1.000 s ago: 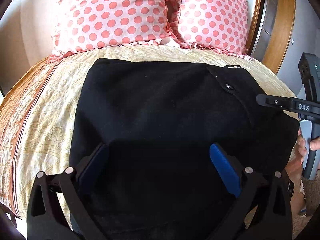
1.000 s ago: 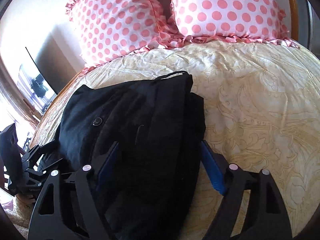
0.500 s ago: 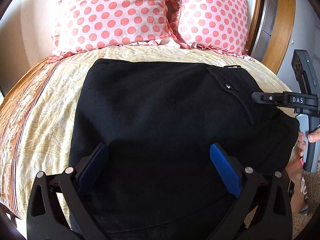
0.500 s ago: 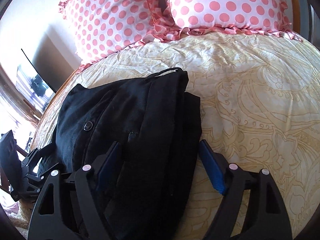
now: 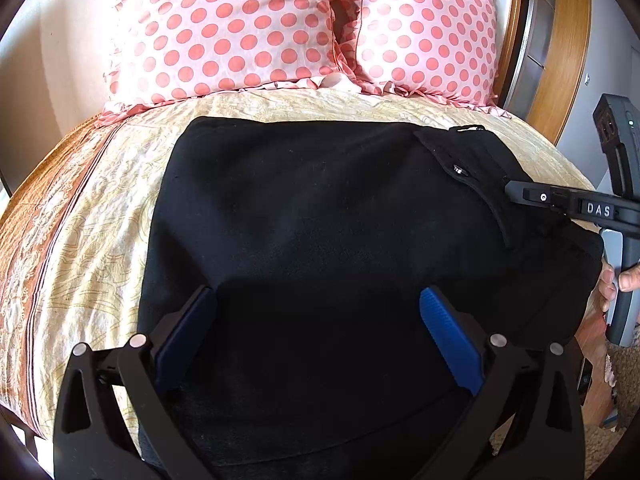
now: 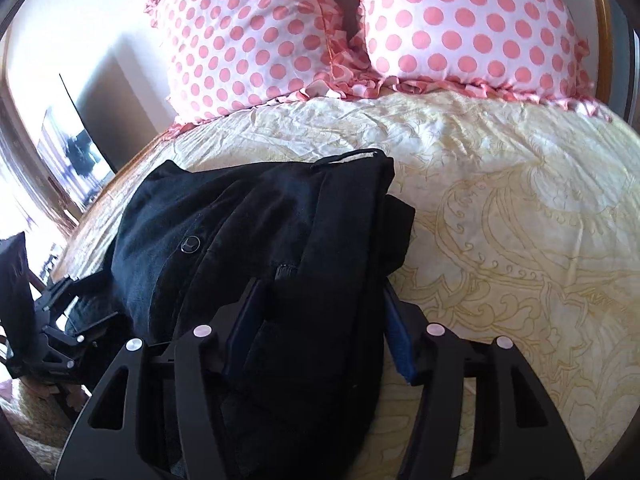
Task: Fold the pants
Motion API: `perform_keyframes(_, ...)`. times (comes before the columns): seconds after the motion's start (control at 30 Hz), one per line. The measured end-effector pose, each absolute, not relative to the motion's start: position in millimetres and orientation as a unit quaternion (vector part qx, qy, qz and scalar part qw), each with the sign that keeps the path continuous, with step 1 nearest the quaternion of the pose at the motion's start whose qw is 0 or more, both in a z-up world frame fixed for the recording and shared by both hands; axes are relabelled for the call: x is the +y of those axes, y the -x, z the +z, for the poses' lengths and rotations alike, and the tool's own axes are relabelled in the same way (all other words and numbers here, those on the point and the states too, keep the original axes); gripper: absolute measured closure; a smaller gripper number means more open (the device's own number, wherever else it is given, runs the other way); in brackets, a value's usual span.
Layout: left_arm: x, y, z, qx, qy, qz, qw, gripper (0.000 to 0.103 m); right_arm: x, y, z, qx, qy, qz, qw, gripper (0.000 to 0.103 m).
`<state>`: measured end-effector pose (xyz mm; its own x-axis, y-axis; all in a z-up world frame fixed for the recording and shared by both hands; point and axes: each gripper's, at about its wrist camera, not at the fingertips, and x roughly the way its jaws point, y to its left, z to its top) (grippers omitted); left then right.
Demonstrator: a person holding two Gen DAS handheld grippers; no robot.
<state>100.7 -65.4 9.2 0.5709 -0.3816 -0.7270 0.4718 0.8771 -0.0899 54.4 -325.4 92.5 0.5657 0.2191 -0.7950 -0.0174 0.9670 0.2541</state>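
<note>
Black pants (image 5: 320, 216) lie folded on the yellow bedspread, waistband end with a button (image 5: 456, 168) at the right. My left gripper (image 5: 318, 320) is open, its blue pads spread over the near edge of the pants. My right gripper (image 6: 320, 300) has its jaws narrowed around the waistband edge of the pants (image 6: 304, 248), the fabric bunched between the blue pads. The right gripper also shows in the left wrist view (image 5: 560, 200) at the pants' right end. The left gripper shows at the left edge of the right wrist view (image 6: 60, 320).
Two pink polka-dot pillows (image 5: 224, 28) (image 5: 428, 28) stand at the head of the bed. The yellow patterned bedspread (image 6: 520, 220) spreads to the right of the pants. A wooden headboard and door frame (image 5: 572, 40) are at the right. A dark screen (image 6: 80, 148) stands by the bed's left side.
My right gripper's jaws have narrowed from wide open onto the waistband edge and it has moved forward over the pants. The left gripper has stayed still and open.
</note>
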Motion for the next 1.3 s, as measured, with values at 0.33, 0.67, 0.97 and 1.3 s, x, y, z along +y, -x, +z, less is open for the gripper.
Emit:
perform_keyframes(0.33,-66,-98,7,0.387,-0.063,-0.24,0.888,0.002,-340,-62,81,0.475,-0.164,0.078,0.861,0.042)
perform_keyframes(0.67,-22,-102,39,0.382,0.054,-0.287,0.877,0.002,-307,-50,111,0.415,-0.061,0.098,0.903,0.078)
perform_keyframes(0.97,41,-172,32,0.456,0.178,-0.252,0.835,0.031,-308,-50,106,0.419,-0.068,0.096,0.9,0.081)
perform_keyframes(1.3,33,-191,6,0.515,0.211,-0.272,0.786,0.037,-317,-55,97,0.435,-0.088,0.095,0.891,0.079)
